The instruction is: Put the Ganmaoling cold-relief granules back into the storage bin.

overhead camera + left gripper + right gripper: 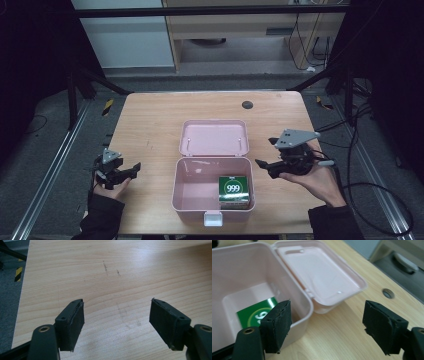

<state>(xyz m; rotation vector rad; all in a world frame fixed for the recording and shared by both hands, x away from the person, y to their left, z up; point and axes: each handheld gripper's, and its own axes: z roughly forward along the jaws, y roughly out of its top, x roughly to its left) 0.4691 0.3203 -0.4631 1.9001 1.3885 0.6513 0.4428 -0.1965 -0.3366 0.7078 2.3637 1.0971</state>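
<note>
A pink plastic box [184,195] stands open at the table's near middle, its lid [214,138] laid back flat behind it. Inside, at the right, lies a green packet marked 999 [233,191]. My right gripper [265,165] hovers just right of the box, open and empty; in the right gripper view its jaws frame the box wall [299,287], the lid [319,275] and the green packet [254,313]. My left gripper [131,170] rests open near the table's left edge, well clear of the box, with bare wood between its pads [75,325].
The wooden table [150,125] has a small dark round grommet [247,104] near its far edge, seen also as the grommet [388,293] in the right gripper view. Black frame struts and cables flank the table. The box's white latch [213,218] sticks out toward the near edge.
</note>
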